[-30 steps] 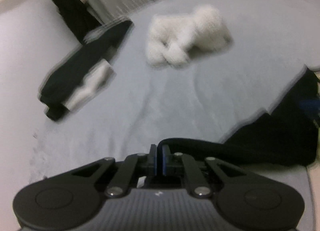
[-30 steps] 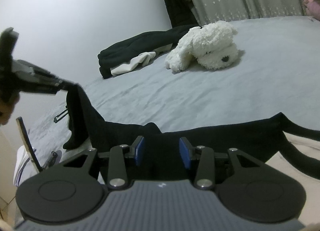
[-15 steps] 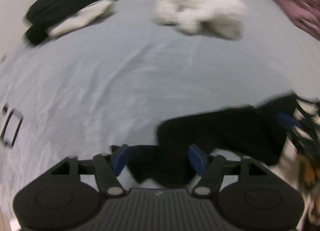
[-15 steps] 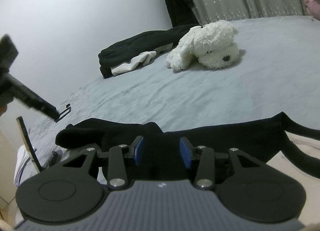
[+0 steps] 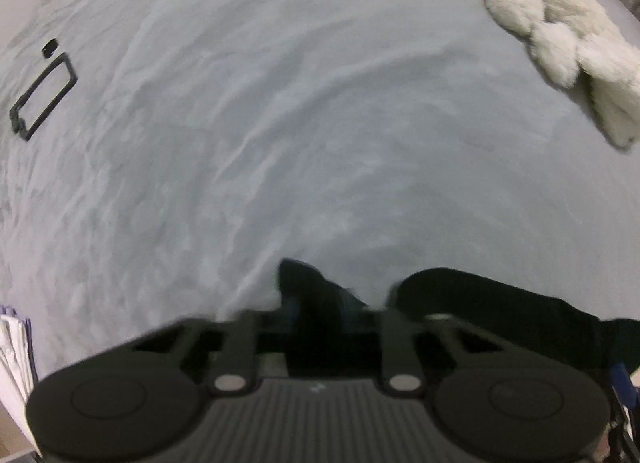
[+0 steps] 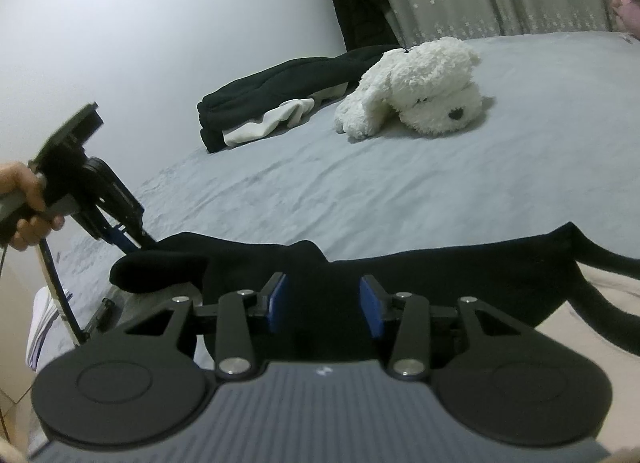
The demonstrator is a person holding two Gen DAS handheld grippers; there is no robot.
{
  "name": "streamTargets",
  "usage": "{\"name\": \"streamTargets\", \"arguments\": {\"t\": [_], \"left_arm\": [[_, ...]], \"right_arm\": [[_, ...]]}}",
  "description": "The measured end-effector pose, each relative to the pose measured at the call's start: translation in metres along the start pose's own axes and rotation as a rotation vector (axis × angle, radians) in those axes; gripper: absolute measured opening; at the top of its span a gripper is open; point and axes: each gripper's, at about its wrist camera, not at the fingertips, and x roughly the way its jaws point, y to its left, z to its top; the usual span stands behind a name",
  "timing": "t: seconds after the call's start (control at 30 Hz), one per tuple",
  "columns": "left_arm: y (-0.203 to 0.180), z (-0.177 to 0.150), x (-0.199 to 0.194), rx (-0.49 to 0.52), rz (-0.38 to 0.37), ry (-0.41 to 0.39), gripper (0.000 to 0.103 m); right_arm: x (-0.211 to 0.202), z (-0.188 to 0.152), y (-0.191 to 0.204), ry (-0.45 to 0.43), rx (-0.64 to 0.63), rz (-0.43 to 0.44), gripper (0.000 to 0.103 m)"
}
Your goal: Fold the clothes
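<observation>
A long black garment (image 6: 480, 275) lies across the near edge of the grey-blue bed sheet (image 6: 400, 191). My right gripper (image 6: 324, 303) is open, its blue pads (image 6: 277, 303) apart just over the garment's middle. At the garment's left end a hand (image 6: 24, 199) holds my left gripper (image 6: 134, 237), angled down with its tips on the cloth. In the blurred left wrist view, a bunch of the black garment (image 5: 500, 315) sticks up between the fingers of the left gripper (image 5: 322, 303), which are drawn in on it.
A white plush dog (image 6: 416, 99) lies mid-bed, with a black clothes pile (image 6: 288, 83) and a white cloth (image 6: 272, 123) behind it by the wall. A black rectangular frame (image 5: 42, 97) rests on the sheet. Stacked white papers (image 6: 40, 319) sit off the bed's left corner.
The left gripper let the raised garment end drop, opened, swung down over it and has closed in on the end again. The right gripper has stayed open in place.
</observation>
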Motion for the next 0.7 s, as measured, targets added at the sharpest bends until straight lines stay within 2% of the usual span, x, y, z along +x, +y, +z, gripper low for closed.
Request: {"name": "streamTargets", "arguments": {"t": [0.07, 0.13, 0.2, 0.23, 0.3, 0.43, 0.47, 0.5, 0.53, 0.6, 0.7], "left_arm": [[-0.003, -0.005, -0.012, 0.013, -0.037, -0.087, 0.006], [-0.005, -0.010, -0.036, 0.038, -0.096, -0.229, 0.006], [-0.003, -0.016, -0.059, 0.053, -0.119, -0.320, 0.006], [-0.002, -0.019, -0.068, 0.063, -0.092, -0.335, 0.006], [0.000, -0.024, -0.079, 0.114, 0.010, -0.320, 0.007], [0.015, -0.024, -0.079, 0.149, 0.191, -0.268, 0.013], [0.018, -0.023, -0.079, 0.158, 0.236, -0.255, 0.016], [0.022, -0.023, -0.079, 0.165, 0.279, -0.242, 0.028], [0.027, -0.021, -0.080, 0.148, 0.272, -0.242, 0.044], [0.035, -0.016, -0.080, 0.132, 0.261, -0.236, 0.058], [0.041, -0.007, -0.072, 0.136, 0.227, -0.209, 0.067]], "right_arm": [[0.000, 0.000, 0.000, -0.001, -0.002, 0.004, 0.045], [0.000, 0.000, 0.000, -0.002, -0.001, 0.005, 0.045], [-0.001, 0.000, -0.001, -0.002, 0.000, 0.006, 0.045], [-0.001, 0.000, -0.001, -0.003, 0.001, 0.007, 0.045], [-0.001, 0.000, -0.001, -0.003, 0.002, 0.008, 0.045], [0.000, 0.000, 0.002, 0.000, -0.003, 0.013, 0.045], [0.000, 0.000, 0.002, 0.002, -0.005, 0.014, 0.045], [0.000, -0.001, 0.003, 0.003, -0.008, 0.015, 0.045], [0.001, -0.001, 0.004, 0.004, -0.010, 0.016, 0.045], [0.001, -0.001, 0.005, 0.006, -0.015, 0.017, 0.045], [0.002, -0.001, 0.004, 0.007, -0.013, 0.013, 0.046]]}}
